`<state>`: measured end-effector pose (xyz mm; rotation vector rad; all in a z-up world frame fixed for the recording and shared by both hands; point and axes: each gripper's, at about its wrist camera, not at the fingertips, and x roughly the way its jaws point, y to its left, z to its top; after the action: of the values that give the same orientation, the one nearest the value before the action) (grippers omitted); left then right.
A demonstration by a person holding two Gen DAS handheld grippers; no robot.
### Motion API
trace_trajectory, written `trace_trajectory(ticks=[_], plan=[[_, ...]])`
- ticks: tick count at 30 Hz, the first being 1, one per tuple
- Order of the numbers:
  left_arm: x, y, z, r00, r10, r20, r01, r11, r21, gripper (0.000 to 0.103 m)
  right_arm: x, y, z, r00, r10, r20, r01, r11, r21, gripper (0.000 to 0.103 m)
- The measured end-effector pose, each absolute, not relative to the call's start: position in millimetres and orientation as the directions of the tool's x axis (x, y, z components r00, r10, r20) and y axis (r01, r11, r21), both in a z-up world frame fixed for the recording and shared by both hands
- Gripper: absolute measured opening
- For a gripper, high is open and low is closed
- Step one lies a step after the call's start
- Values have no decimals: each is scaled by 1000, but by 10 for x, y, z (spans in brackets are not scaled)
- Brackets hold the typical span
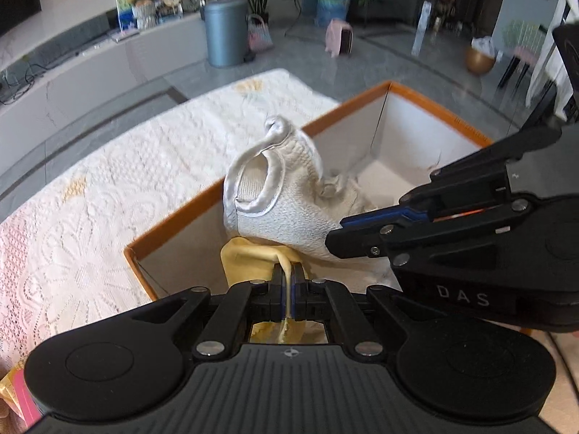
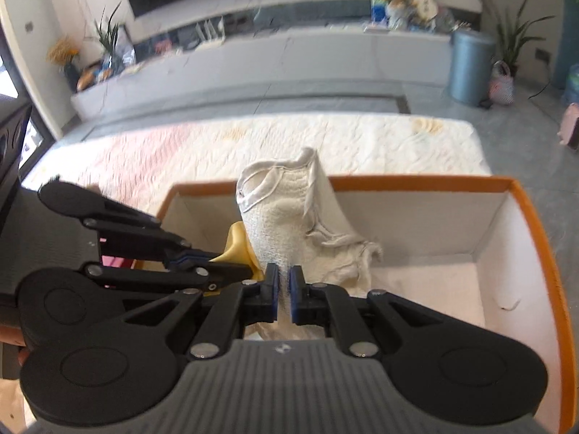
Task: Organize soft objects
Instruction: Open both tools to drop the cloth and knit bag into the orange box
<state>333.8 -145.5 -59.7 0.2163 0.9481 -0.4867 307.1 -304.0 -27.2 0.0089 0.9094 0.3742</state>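
Note:
A white knitted garment with grey satin trim (image 1: 286, 195) hangs over an open orange-rimmed white box (image 1: 427, 103). A yellow cloth (image 1: 253, 256) sits under it. My left gripper (image 1: 288, 275) is shut on a fold of the yellow cloth. My right gripper (image 1: 338, 231) comes in from the right and is shut on the white garment. In the right wrist view the right gripper (image 2: 284, 282) pinches the white garment (image 2: 289, 209), the left gripper (image 2: 246, 271) grips the yellow cloth (image 2: 237, 244), and the box (image 2: 528, 217) lies below.
The box stands on a white lace-covered table (image 1: 108, 195). Beyond it are a grey floor, a blue bin (image 1: 224, 30), a water jug (image 1: 333, 3) and a long low cabinet (image 2: 289, 58). A pink item (image 1: 21, 394) lies at the near left edge.

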Motion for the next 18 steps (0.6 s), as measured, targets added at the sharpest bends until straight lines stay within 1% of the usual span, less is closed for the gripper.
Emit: trace_trajectory(ticks=[4, 5, 6, 8, 11, 13, 16, 17, 18], plan=[[3357, -1416, -616, 469, -304, -829, 497, 867, -37, 5, 3193, -3011, -417, 495, 323, -807, -283, 938, 202, 4], [3361, -1430, -601, 467, -304, -830, 502, 864, -34, 6, 3216, -3007, -445, 487, 319, -813, -277, 939, 202, 4], [3362, -1428, -598, 467, -305, -830, 506, 862, -32, 10, 3248, -3000, -471, 476, 314, -821, -271, 941, 203, 4], [3346, -1420, -593, 465, -307, -831, 516, 856, -27, 12, 3300, -2987, -497, 458, 301, -836, -253, 946, 201, 4], [3340, -1448, -596, 459, -318, -829, 545, 838, -20, 24, 3380, -2984, -577, 414, 272, -869, -212, 957, 198, 4], [3315, -1459, -585, 461, -326, -825, 559, 829, -15, 37, 3420, -3001, -629, 383, 257, -887, -180, 963, 202, 5], [3282, -1490, -567, 472, -319, -822, 564, 826, 4, 44, 3427, -3048, -637, 373, 268, -888, -160, 962, 223, 7], [3277, -1488, -552, 477, -315, -821, 561, 828, 8, 46, 3413, -3063, -617, 381, 276, -883, -158, 960, 231, 11], [3279, -1484, -533, 479, -314, -820, 553, 833, 4, 51, 3391, -3085, -590, 388, 278, -879, -149, 960, 237, 12]])
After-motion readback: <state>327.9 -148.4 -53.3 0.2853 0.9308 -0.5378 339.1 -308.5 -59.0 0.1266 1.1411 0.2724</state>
